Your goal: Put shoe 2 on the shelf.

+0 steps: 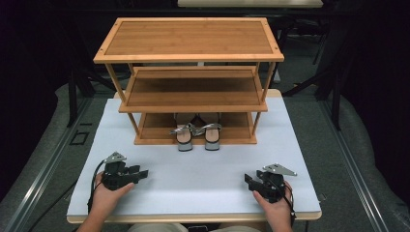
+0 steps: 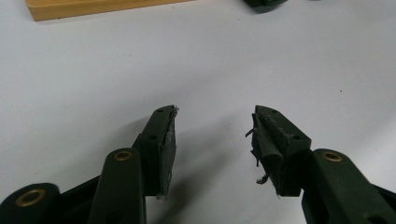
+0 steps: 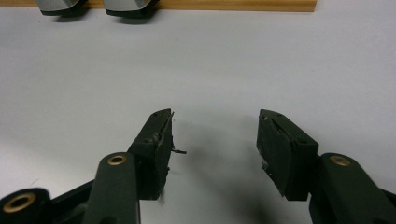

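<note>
Sandals (image 1: 198, 133), one pair, silver-grey with straps: stand side by side on the bottom tier of a three-tier bamboo shoe rack (image 1: 188, 53), toes overhanging its front edge toward the person. In the right gripper view the two toe tips (image 3: 93, 5) show at the top edge, against the rack's base rail.

Left gripper (image 1: 141, 174): fingers (image 2: 161, 140) parted with a clear gap, nothing between them, white surface showing through. Pad lining frayed, loose threads hanging from the inner faces. Rests low over the counter (image 1: 193, 179) near its front left, pointing toward the middle. Held by the left hand (image 1: 107, 193); grey three-cornered plate on top, black cable trailing back. A corner of the rack's base shows at the top left of the left gripper view.

Right gripper (image 1: 250, 181): fingers (image 3: 285, 149) likewise apart and empty, touching no object; a short thread sticks out from one pad. Sits near the counter's front right, pointing inward toward the other gripper. Held by the right hand (image 1: 275, 205), with plate and cable as above.

Both grippers lie well apart from the sandals and from each other.

Counter: white top, wooden edging along the near side, bare between rack and grippers.

Rack: stands at the far middle of the counter; top and middle tiers carry nothing.

Room: dim, grey floor either side, dark frame legs behind the rack.
</note>
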The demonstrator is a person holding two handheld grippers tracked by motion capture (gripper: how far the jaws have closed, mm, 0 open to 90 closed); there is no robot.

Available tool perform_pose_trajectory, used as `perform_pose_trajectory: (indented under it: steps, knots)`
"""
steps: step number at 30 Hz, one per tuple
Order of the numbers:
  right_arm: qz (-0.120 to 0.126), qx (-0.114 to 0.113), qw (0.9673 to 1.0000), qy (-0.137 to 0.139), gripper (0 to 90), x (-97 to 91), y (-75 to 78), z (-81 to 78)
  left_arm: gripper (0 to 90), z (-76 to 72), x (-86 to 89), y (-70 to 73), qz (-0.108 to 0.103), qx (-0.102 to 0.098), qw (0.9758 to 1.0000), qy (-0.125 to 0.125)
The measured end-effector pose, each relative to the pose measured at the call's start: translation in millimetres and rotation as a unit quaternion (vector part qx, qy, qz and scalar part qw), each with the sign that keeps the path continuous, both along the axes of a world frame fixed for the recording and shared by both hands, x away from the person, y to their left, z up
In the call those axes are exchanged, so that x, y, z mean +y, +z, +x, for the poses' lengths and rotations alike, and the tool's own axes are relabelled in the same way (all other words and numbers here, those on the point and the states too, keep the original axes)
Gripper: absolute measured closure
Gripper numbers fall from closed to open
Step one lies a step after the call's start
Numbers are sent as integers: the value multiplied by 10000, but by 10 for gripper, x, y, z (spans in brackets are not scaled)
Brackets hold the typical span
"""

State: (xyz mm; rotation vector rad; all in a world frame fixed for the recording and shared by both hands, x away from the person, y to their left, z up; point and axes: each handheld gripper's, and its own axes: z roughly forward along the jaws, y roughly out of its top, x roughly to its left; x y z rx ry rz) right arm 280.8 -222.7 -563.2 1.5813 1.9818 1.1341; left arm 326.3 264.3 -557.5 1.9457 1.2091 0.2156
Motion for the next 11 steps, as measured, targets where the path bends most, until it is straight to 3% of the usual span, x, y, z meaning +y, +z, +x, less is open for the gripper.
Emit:
perform_pose_trajectory:
  steps: [6, 11]
  knots:
    - [24, 2, 10000, -29, 439, 0, -7, 5, 478, -1, -11, 8, 28, -29, 10000, 21]
    - [32, 14, 10000, -18, 425, 27, -14, 14, 473, -10, -13, 37, -103, -140, 9998, 107]
